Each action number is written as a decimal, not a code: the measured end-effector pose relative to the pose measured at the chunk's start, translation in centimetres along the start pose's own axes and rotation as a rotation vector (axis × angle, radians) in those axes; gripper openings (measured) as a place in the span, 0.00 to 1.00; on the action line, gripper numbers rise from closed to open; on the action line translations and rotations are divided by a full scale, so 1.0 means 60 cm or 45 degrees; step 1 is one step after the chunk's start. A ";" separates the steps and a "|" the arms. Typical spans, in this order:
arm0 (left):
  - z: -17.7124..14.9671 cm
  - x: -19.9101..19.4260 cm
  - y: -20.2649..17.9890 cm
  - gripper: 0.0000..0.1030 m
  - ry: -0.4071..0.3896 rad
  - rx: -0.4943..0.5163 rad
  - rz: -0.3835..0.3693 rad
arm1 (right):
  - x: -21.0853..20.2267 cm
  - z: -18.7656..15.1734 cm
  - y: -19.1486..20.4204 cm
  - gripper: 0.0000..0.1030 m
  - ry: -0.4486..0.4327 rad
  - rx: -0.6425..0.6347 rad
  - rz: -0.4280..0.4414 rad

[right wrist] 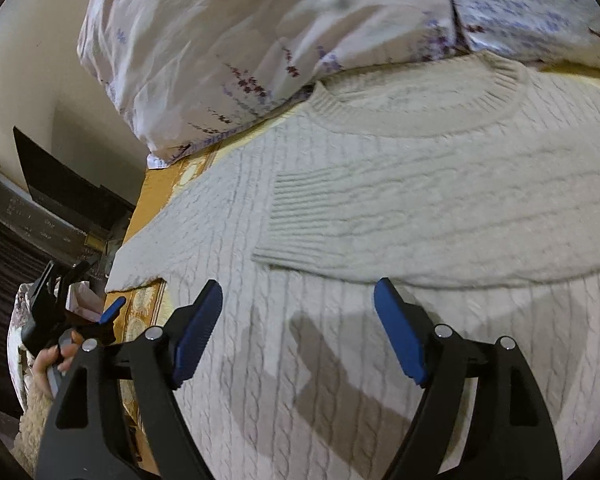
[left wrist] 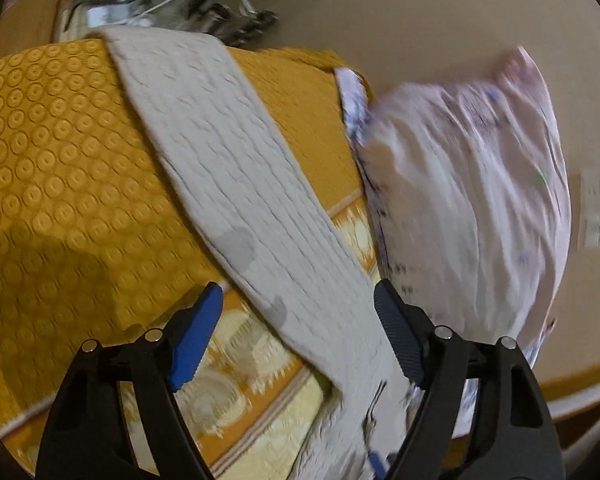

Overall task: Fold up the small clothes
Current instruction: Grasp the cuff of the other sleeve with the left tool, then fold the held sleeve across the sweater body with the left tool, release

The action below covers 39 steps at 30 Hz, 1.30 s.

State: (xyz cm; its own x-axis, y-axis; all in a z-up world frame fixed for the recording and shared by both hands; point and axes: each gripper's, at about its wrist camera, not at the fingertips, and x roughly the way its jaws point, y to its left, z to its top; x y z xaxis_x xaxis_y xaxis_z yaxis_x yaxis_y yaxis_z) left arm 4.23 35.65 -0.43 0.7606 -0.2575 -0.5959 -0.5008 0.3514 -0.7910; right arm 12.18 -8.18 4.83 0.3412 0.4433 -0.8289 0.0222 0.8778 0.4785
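Observation:
A cream cable-knit sweater [right wrist: 380,216] lies flat on a yellow patterned bedspread [left wrist: 60,152], neck toward the pillow. One sleeve is folded across its chest, ribbed cuff [right wrist: 300,216] showing. In the left wrist view the sweater [left wrist: 228,168] runs as a long strip from far left to near right. My left gripper [left wrist: 298,324] is open and empty, just above the sweater's edge. It also shows in the right wrist view [right wrist: 100,312], held by a hand at the sweater's left corner. My right gripper [right wrist: 298,324] is open and empty, hovering over the sweater's lower body.
A white pillow with a purple flower print [right wrist: 228,40] lies against the sweater's neck, also in the left wrist view [left wrist: 468,200]. A beige wall [left wrist: 420,20] is behind the bed. Dark furniture [right wrist: 60,192] stands left of the bed.

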 end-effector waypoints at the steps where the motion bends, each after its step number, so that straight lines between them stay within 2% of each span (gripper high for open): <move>1: 0.006 0.000 0.005 0.76 -0.012 -0.024 0.003 | -0.002 -0.001 -0.002 0.75 -0.002 0.009 -0.003; 6: 0.032 0.004 0.027 0.67 -0.060 -0.129 -0.017 | -0.012 -0.002 -0.008 0.76 -0.018 0.028 -0.007; 10: 0.052 0.005 0.039 0.59 -0.092 -0.152 -0.024 | -0.013 -0.003 -0.009 0.76 -0.021 0.028 -0.016; 13: 0.066 0.006 0.054 0.49 -0.117 -0.196 -0.035 | -0.017 -0.006 -0.013 0.76 -0.021 0.030 -0.025; 16: 0.076 0.006 0.069 0.33 -0.127 -0.242 -0.035 | -0.024 -0.008 -0.019 0.76 -0.027 0.033 -0.037; 18: 0.079 0.010 0.069 0.16 -0.121 -0.227 -0.010 | -0.030 -0.009 -0.024 0.76 -0.034 0.040 -0.045; 20: 0.080 0.008 0.065 0.07 -0.122 -0.198 -0.013 | -0.037 -0.010 -0.031 0.76 -0.042 0.048 -0.055; 25: 0.075 -0.003 0.005 0.06 -0.139 -0.072 -0.107 | -0.061 -0.013 -0.055 0.76 -0.074 0.081 -0.076; 29: 0.053 0.001 -0.070 0.06 -0.111 0.061 -0.216 | -0.078 -0.017 -0.075 0.76 -0.095 0.110 -0.084; 34: -0.016 0.022 -0.193 0.06 -0.021 0.314 -0.338 | -0.101 -0.022 -0.096 0.76 -0.126 0.132 -0.093; 39: -0.127 0.058 -0.307 0.06 0.092 0.621 -0.402 | -0.124 -0.031 -0.121 0.76 -0.156 0.158 -0.107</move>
State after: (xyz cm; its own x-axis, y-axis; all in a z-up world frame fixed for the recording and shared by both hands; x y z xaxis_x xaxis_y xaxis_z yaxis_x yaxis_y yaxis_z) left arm 12.95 21.41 11.02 0.8032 -0.4719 -0.3636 0.0062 0.6169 -0.7870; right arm 7.71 -17.51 7.01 0.4449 0.3376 -0.8295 0.1682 0.8783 0.4476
